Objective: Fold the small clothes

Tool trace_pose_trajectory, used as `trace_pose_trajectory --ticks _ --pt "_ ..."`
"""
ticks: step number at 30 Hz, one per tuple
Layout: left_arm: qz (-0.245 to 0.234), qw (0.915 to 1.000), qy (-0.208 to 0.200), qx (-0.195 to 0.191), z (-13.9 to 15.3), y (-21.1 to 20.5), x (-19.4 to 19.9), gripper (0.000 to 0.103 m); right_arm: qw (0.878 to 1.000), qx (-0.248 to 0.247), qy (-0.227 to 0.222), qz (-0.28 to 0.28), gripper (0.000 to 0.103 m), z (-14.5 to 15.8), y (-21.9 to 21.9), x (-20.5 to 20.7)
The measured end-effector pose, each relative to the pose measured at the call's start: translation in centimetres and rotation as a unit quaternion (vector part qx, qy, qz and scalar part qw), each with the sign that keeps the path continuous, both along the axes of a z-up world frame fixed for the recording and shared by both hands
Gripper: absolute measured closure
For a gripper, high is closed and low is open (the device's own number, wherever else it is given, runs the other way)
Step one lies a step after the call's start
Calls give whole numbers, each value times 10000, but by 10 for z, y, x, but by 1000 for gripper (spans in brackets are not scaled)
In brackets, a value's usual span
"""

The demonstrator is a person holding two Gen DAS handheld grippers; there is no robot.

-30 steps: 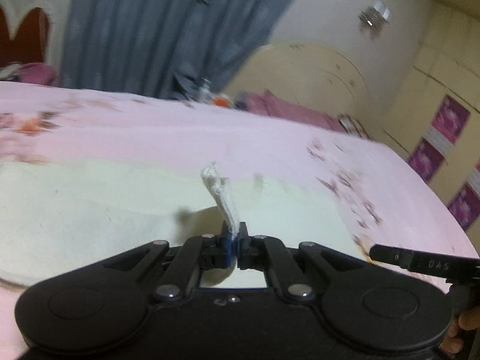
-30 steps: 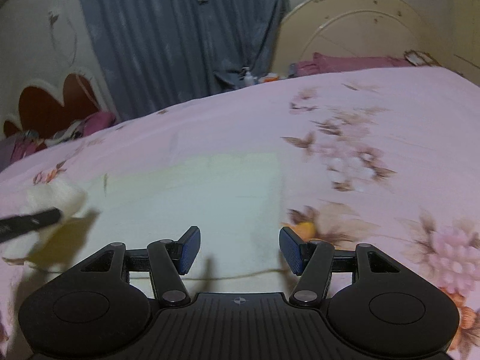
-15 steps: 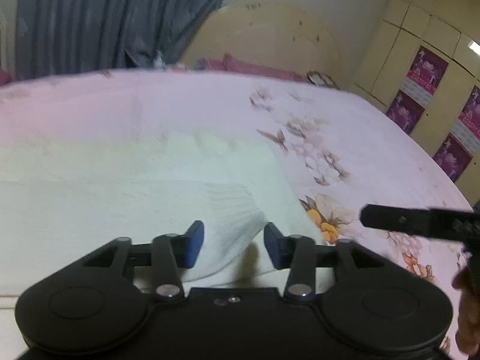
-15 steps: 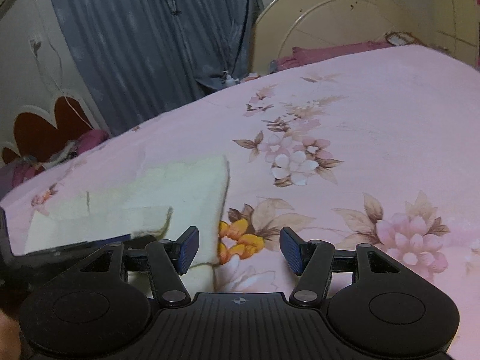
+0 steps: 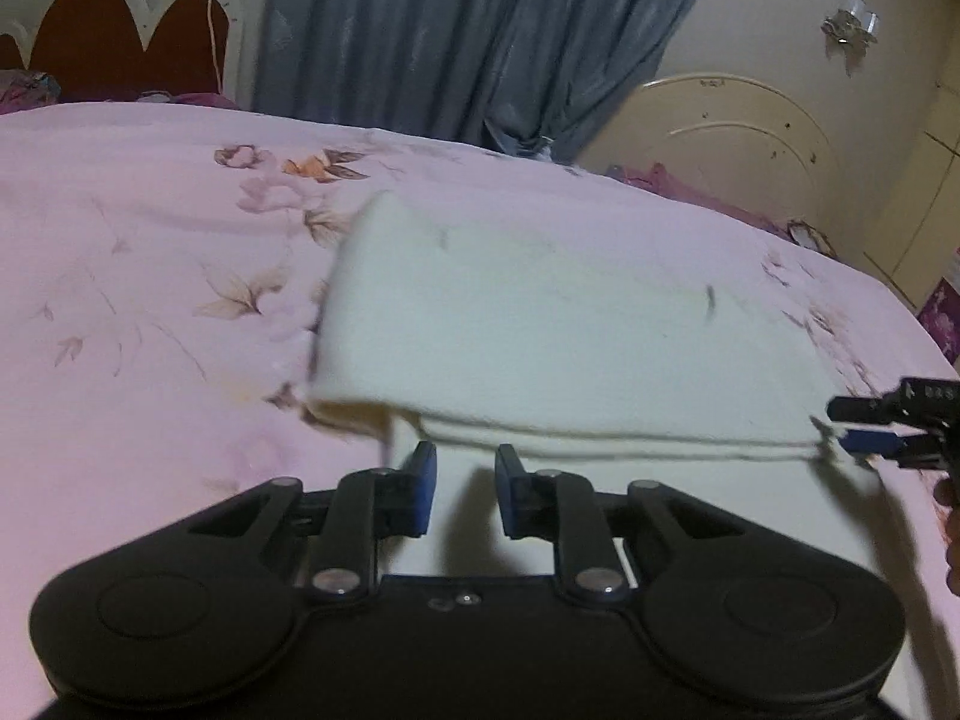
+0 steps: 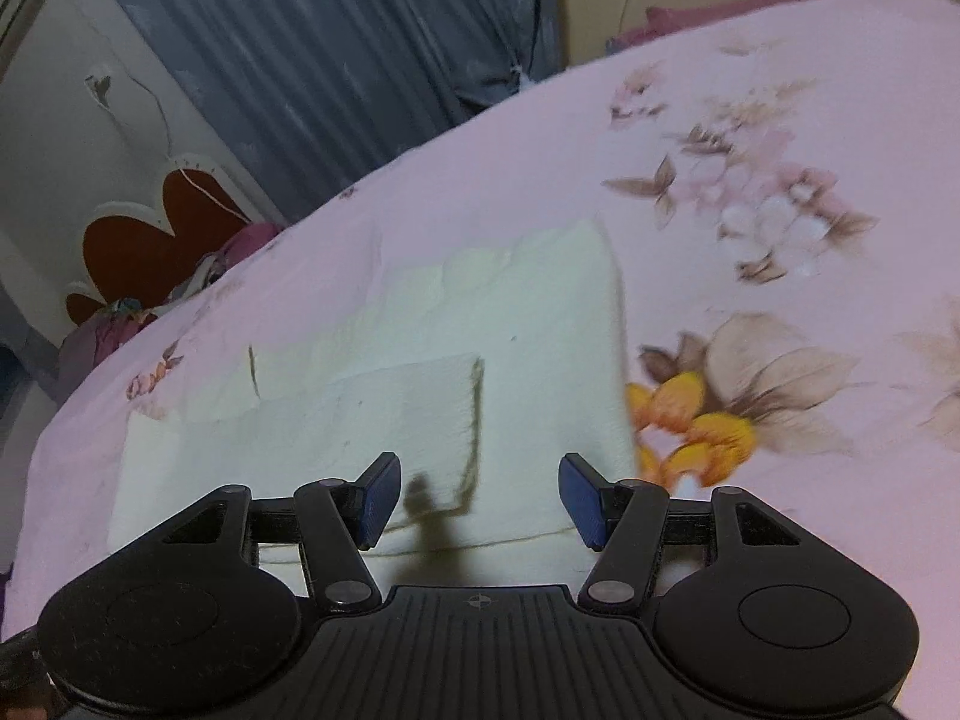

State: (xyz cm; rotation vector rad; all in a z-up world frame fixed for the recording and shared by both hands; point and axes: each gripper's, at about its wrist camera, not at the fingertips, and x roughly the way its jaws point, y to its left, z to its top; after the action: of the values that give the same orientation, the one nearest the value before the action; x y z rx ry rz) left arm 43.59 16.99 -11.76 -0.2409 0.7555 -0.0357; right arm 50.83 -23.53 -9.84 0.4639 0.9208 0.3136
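Note:
A cream knitted garment (image 5: 558, 324) lies folded in layers on the pink floral bedspread (image 5: 138, 312). My left gripper (image 5: 465, 480) hovers low at the garment's near folded edge. Its jaws are closing to a narrow gap; cloth lies beneath them but nothing is pinched between the pads. In the right wrist view the same garment (image 6: 420, 360) shows a smaller folded flap on top. My right gripper (image 6: 480, 498) stands open above the near edge, holding nothing. From the left wrist view the right gripper (image 5: 852, 425) sits at the garment's right corner.
A blue curtain (image 5: 456, 30) and a cream headboard (image 5: 720, 126) stand behind the bed. A red heart-shaped chair back (image 6: 156, 228) with clothes heaped on it is at the far left. Wardrobe doors (image 5: 936, 180) line the right wall.
My left gripper let go of the pinched cloth strip, opened wide, then narrowed, and swung left along the garment. My right gripper stayed open and shifted over the garment's near edge.

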Motion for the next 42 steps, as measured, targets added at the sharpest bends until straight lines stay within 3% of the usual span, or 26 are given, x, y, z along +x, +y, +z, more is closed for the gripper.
trace_pose_trajectory --ticks 2,7,8,9,10,12,18,26,28,33,37,42 --pt "64 9999 136 -13 -6 3 10 94 10000 -53 39 -18 44 -1 5 4" --pt "10 9995 295 116 -8 0 19 91 9996 -241 4 136 44 2 19 11" --pt "21 9994 319 123 -9 2 18 90 9992 -366 -5 185 57 1 24 11" --pt "36 9993 350 136 -9 2 19 90 9986 -476 1 221 86 0 28 13" --pt "51 9991 389 147 -7 2 19 90 9981 -563 -16 266 94 -1 31 13" --pt "23 9986 440 278 -5 1 19 90 9972 -656 -119 335 98 1 34 13" --pt "56 9985 466 284 -6 2 20 91 9932 -928 -685 136 100 24 18 2" --pt "102 9989 267 359 7 4 3 92 9945 -904 -520 94 100 16 4 0" --pt "174 9990 259 316 5 8 2 83 9948 -875 -516 103 100 16 4 0" --pt "360 9987 353 -93 -6 19 12 78 9952 -856 -454 157 100 14 3 1" --pt "263 9988 341 232 -9 14 18 78 9947 -898 -446 235 100 12 3 1" --pt "268 9986 398 202 -7 17 25 82 9924 -943 -770 186 100 29 -5 -8"
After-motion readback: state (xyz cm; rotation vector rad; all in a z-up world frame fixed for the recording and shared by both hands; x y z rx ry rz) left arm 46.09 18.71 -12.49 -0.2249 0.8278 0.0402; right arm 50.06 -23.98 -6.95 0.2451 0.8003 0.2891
